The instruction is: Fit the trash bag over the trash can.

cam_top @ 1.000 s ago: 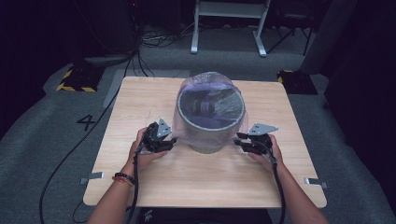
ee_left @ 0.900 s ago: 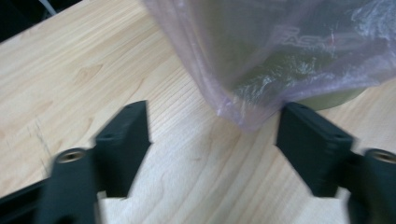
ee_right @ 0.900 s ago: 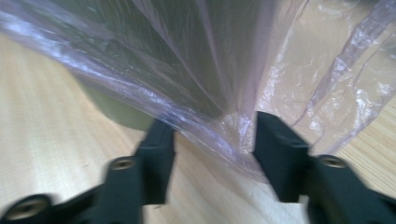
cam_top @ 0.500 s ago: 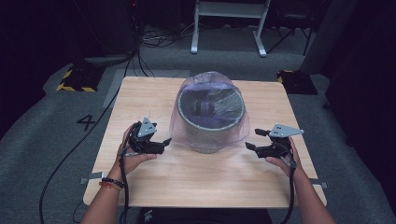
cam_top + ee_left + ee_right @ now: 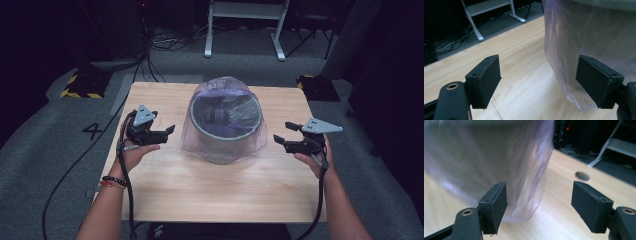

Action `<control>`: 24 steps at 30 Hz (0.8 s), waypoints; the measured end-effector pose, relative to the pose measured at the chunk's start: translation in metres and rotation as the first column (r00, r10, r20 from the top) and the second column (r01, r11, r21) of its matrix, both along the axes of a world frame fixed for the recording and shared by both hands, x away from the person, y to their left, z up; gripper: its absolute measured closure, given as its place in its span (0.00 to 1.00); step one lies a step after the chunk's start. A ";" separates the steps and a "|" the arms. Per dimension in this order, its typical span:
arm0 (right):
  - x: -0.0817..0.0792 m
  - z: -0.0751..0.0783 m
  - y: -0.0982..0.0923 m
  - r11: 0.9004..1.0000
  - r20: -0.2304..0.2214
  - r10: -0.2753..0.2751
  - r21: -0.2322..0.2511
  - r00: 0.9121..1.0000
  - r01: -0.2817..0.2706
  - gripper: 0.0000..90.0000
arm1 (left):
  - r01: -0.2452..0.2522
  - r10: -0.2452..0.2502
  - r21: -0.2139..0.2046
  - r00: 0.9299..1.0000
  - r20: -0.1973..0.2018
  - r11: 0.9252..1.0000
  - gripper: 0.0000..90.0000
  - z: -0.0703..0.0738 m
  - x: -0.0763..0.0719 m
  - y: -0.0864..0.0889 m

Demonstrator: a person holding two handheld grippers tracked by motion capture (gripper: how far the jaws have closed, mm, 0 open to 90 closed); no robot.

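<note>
A grey round bin (image 5: 226, 134) stands at the middle of the wooden table (image 5: 210, 185), wrapped in a translucent purple plastic bag (image 5: 200, 146) that hangs down to the tabletop. My left gripper (image 5: 169, 132) hovers to the bin's left and my right gripper (image 5: 281, 132) to its right, both apart from the bag. Their jaws opened wide a moment ago and have just been closing a little, with nothing between them. In the left gripper view the bag (image 5: 574, 37) hangs behind the right jaw of the gripper (image 5: 537, 75). In the right gripper view the blurred bag (image 5: 499, 157) lies beyond the gripper (image 5: 539, 197).
A white metal stand (image 5: 245, 25) and loose cables lie on the floor behind the table. A yellow-black striped base (image 5: 80, 86) sits at the far left, and a "4" (image 5: 93, 131) is marked on the floor. A round hole (image 5: 582, 175) pierces the tabletop.
Both grippers were against the bag's sides at the bin; they have opened, let go, and moved outward and upward away from it. The bag stays draped over the bin.
</note>
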State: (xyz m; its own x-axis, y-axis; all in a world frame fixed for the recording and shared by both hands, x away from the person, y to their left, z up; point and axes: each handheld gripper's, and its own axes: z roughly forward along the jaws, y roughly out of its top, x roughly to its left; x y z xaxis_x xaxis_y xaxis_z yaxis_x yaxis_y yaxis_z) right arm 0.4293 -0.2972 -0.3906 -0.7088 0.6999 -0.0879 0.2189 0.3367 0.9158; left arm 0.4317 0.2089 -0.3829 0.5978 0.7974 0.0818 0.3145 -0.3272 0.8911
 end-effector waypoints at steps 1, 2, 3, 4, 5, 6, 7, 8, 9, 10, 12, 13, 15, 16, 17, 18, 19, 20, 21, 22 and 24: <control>0.003 0.005 0.000 1.000 0.005 -0.008 0.012 1.000 0.008 0.34 | -0.003 0.003 0.001 1.000 0.007 1.000 0.22 0.003 0.003 -0.002; 0.007 0.011 0.001 1.000 0.013 -0.021 0.018 1.000 0.021 0.35 | 0.001 -0.001 0.003 1.000 0.011 1.000 0.22 0.006 0.006 -0.005; 0.010 0.015 0.001 0.999 0.018 -0.026 0.027 1.000 0.025 0.35 | 0.004 -0.005 0.003 1.000 0.015 1.000 0.22 0.010 0.009 -0.008; 0.014 0.020 0.002 0.999 0.025 -0.024 0.034 0.999 0.023 0.36 | 0.002 -0.002 0.002 1.000 0.026 1.000 0.22 0.015 0.012 -0.011; 0.018 0.024 0.003 0.999 0.027 -0.031 0.037 0.999 0.030 0.36 | 0.008 -0.008 -0.004 0.999 0.033 1.000 0.22 0.021 0.015 -0.014; 0.023 0.030 0.005 0.999 0.025 -0.034 0.039 0.999 0.033 0.36 | 0.006 -0.005 -0.014 0.999 0.044 1.000 0.22 0.025 0.017 -0.017; 0.027 0.034 0.007 0.998 0.028 -0.032 0.047 0.999 0.031 0.36 | 0.003 -0.002 -0.016 0.999 0.052 1.000 0.23 0.029 0.019 -0.018; 0.030 0.036 0.008 0.998 0.032 -0.031 0.053 0.999 0.030 0.37 | -0.008 0.010 -0.022 0.998 0.067 1.000 0.24 0.033 0.022 -0.021; 0.034 0.040 0.010 0.998 0.032 -0.035 0.057 0.999 0.033 0.38 | -0.018 0.020 -0.027 0.997 0.081 0.999 0.26 0.037 0.024 -0.023; 0.038 0.044 0.012 0.997 0.029 -0.036 0.062 0.999 0.035 0.39 | -0.014 0.018 -0.042 0.997 0.080 0.999 0.28 0.040 0.027 -0.025; 0.046 0.050 0.017 0.997 0.031 -0.039 0.073 0.999 0.036 0.42 | 0.000 0.005 -0.070 0.997 0.077 0.998 0.29 0.046 0.033 -0.029; 0.050 0.053 0.020 0.996 0.026 -0.043 0.074 0.999 0.041 0.43 | 0.005 0.000 -0.071 0.997 0.078 0.997 0.29 0.049 0.037 -0.031; 0.057 0.058 0.027 0.997 0.026 -0.043 0.064 0.999 0.041 0.43 | 0.017 -0.010 -0.074 0.996 0.093 0.997 0.30 0.056 0.041 -0.037; 0.060 0.060 0.031 0.998 0.023 -0.041 0.055 0.999 0.040 0.43 | 0.021 -0.014 -0.080 0.996 0.092 0.997 0.32 0.059 0.043 -0.041; 0.063 0.061 0.034 0.998 0.023 -0.039 0.045 0.999 0.038 0.42 | 0.034 -0.027 -0.080 0.995 0.095 0.996 0.32 0.062 0.046 -0.045; 0.066 0.062 0.038 0.999 0.021 -0.040 0.030 0.999 0.040 0.42 | 0.045 -0.038 -0.072 0.995 0.095 0.996 0.32 0.064 0.048 -0.049; 0.069 0.062 0.041 0.999 0.019 -0.040 0.021 0.999 0.039 0.42 | 0.056 -0.050 -0.061 0.994 0.094 0.997 0.32 0.065 0.051 -0.054; 0.072 0.062 0.044 0.999 0.013 -0.037 0.018 0.999 0.037 0.42 | 0.065 -0.060 -0.054 0.994 0.089 0.996 0.32 0.067 0.054 -0.059; 0.075 0.062 0.047 0.999 0.008 -0.031 0.015 0.999 0.031 0.42 | 0.076 -0.071 -0.051 0.994 0.088 0.996 0.31 0.067 0.056 -0.063; 0.078 0.062 0.049 1.000 0.004 -0.026 0.009 1.000 0.026 0.42 | 0.083 -0.079 -0.046 0.994 0.081 0.995 0.31 0.068 0.058 -0.068; 0.083 0.060 0.052 1.000 -0.012 -0.016 0.008 1.000 0.016 0.42 | 0.092 -0.089 -0.037 0.993 0.073 0.995 0.29 0.068 0.063 -0.075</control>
State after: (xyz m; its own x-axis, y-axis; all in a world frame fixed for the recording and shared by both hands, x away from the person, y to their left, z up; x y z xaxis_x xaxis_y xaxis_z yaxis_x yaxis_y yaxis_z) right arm 0.5125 -0.2448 -0.3303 -0.6983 0.7121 -0.0735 0.2356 0.3256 0.9157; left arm 0.4947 0.1338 -0.3154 0.6615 0.7438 0.0959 0.2207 -0.3152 0.9230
